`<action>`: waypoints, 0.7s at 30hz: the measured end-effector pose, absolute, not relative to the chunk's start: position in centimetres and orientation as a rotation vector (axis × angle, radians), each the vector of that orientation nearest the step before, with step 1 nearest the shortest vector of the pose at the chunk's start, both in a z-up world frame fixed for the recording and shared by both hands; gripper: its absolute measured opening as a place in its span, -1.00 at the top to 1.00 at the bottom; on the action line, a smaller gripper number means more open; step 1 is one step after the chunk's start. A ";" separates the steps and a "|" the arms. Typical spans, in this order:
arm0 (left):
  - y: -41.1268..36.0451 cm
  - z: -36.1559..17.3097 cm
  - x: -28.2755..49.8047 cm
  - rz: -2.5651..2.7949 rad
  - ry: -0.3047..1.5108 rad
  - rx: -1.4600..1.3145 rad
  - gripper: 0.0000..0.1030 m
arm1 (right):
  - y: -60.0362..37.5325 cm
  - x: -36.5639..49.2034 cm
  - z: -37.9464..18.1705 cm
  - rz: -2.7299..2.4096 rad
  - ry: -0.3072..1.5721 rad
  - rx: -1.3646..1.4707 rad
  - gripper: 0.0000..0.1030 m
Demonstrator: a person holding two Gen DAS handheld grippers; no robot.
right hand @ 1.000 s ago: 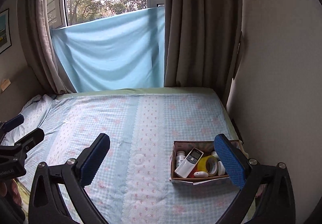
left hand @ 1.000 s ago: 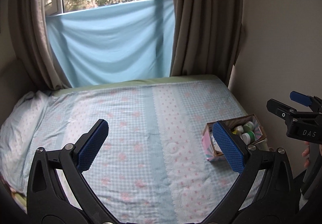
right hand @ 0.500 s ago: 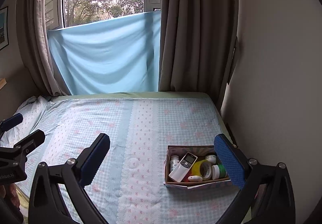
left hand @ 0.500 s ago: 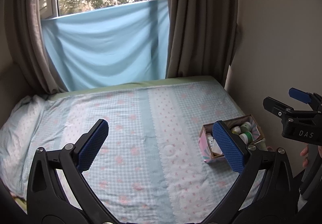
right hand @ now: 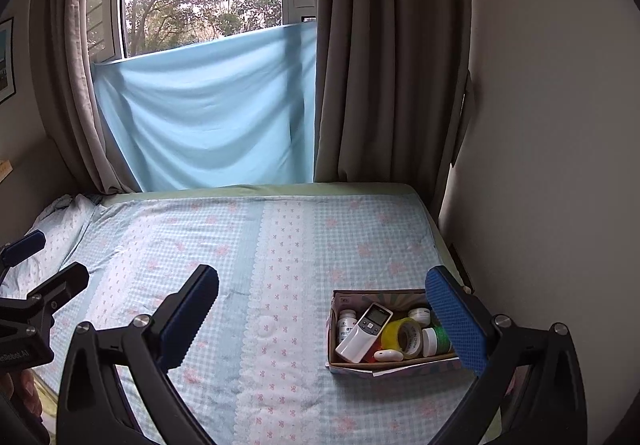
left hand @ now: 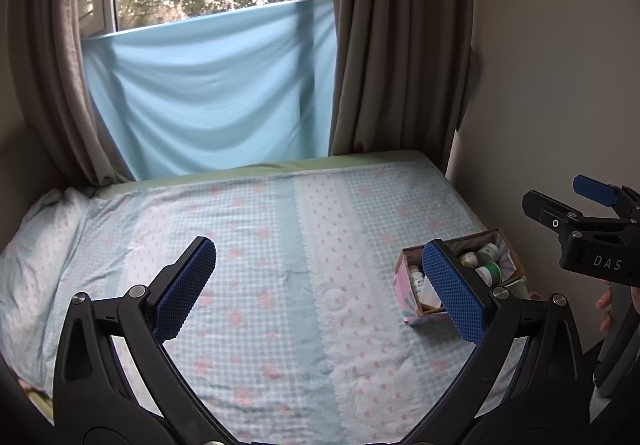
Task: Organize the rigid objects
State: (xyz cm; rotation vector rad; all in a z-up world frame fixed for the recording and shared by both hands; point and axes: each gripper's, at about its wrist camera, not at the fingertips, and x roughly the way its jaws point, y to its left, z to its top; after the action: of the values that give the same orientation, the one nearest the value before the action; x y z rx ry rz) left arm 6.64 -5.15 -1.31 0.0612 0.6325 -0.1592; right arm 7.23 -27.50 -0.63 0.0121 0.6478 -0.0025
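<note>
Since one second ago both cameras have shifted a little, so the cardboard box point(right hand: 390, 329) now sits more to the left in the right wrist view, and it has slid slightly left in the left wrist view too. The right gripper point(right hand: 324, 319) hangs above the bed point(right hand: 280, 245) with its jaws spread wide and nothing between them; the box lies just behind its right finger, near the wall. Inside the box I see a white remote point(right hand: 365, 331), a yellow tape roll point(right hand: 405, 337), a white bottle point(right hand: 346, 325) and some small jars point(right hand: 432, 341). The left gripper point(left hand: 320, 285) is also spread wide and empty, and the same box point(left hand: 412, 297) appears partly hidden behind its right finger. A blue cloth point(right hand: 208, 113) hangs over the window far ahead.
</note>
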 end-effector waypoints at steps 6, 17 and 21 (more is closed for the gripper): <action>-5.3 -1.3 6.6 -0.152 0.632 0.062 -1.00 | -27.5 7.2 -0.7 -0.002 0.648 0.011 -1.00; -5.2 -1.1 6.5 -0.135 0.619 0.054 -1.00 | -27.4 7.3 -0.4 0.005 0.646 0.010 -1.00; -5.2 -1.0 6.4 -0.129 0.601 0.054 -1.00 | -27.3 7.4 -0.4 0.005 0.645 0.009 -1.00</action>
State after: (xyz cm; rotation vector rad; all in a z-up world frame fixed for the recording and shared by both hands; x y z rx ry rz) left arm 6.44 -5.17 -0.95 0.0539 0.6012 -0.1292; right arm 7.36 -27.33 -0.38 0.0090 0.6452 0.0052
